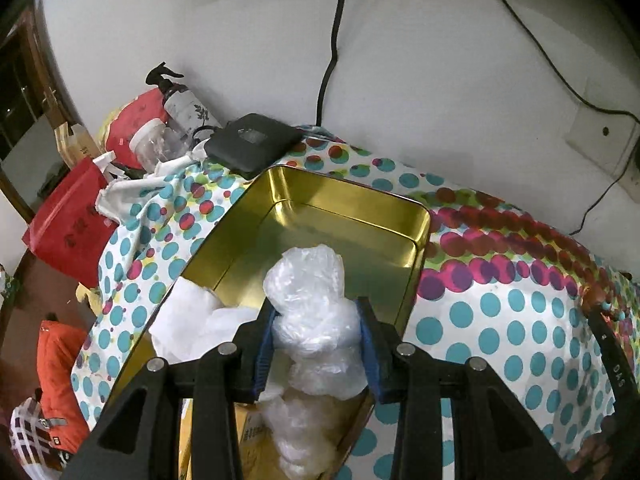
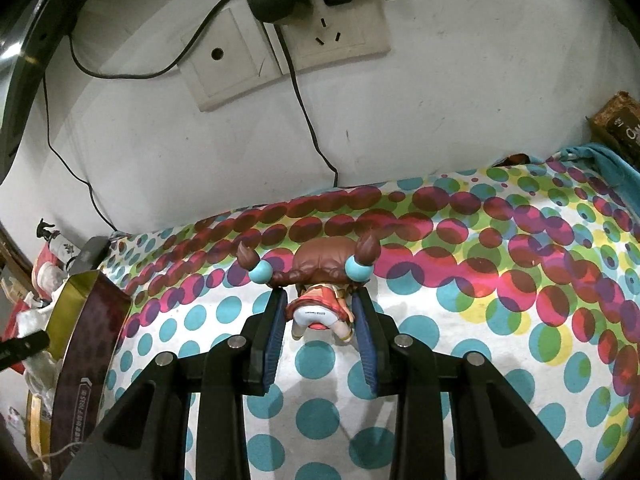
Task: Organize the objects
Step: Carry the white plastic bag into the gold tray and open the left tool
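In the left wrist view, my left gripper (image 1: 318, 312) is shut on a crumpled clear plastic bag (image 1: 310, 304) and holds it over the near end of an open gold-lined tin box (image 1: 352, 216). White crumpled paper (image 1: 188, 320) lies in the box's near left corner. In the right wrist view, my right gripper (image 2: 320, 300) has its jaws on either side of a small figurine (image 2: 316, 276) with brown pigtails and blue hair bobbles, lying on the dotted tablecloth (image 2: 480, 280). The pads sit close beside its body; contact is unclear. The tin box (image 2: 84, 320) shows at the left.
A black device (image 1: 254, 144) with a cable lies behind the box. Spray bottles (image 1: 184, 100), jars and red bags (image 1: 70, 224) crowd the far left. Wall sockets with plugs (image 2: 320, 8) and cables hang above the table. A book (image 2: 620, 124) sits at the far right.
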A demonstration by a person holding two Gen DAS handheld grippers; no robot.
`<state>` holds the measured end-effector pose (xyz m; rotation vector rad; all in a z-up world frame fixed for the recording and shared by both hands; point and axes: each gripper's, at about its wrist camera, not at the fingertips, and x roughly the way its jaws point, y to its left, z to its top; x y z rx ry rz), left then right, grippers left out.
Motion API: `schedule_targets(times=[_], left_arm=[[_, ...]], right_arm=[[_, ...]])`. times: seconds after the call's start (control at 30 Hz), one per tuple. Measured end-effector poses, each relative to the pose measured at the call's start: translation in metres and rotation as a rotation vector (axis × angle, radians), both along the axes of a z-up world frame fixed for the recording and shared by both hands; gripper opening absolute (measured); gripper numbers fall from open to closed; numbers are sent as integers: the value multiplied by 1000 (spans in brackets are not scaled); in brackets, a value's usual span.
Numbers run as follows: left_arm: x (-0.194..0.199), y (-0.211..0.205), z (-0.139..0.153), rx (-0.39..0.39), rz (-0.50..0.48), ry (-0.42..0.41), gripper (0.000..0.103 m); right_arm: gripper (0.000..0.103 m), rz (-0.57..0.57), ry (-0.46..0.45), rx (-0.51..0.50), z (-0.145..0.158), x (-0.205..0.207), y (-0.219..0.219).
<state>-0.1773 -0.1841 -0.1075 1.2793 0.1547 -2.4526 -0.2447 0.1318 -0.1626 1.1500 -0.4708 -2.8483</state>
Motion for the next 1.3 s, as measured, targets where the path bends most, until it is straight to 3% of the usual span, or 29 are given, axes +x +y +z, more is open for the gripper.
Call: schedule_targets(times=[0.67, 0.9, 1.03, 1.13, 1.3], left_arm=[[-16, -4, -19, 8, 28, -29, 41], [-11, 0, -11, 18, 27, 13, 43], [-8, 6, -4, 9, 16, 48, 51], [-6, 13, -1, -41, 6, 64, 56], [-2, 18, -2, -39, -3, 49, 56]], right_arm=[[31, 10, 5, 23, -2, 0, -7], [31, 11, 5, 25, -2, 0, -7], [31, 14, 5, 22, -2, 0, -7], [31, 12, 4, 23, -2, 0, -6], [31, 23, 16, 26, -1, 0, -8]])
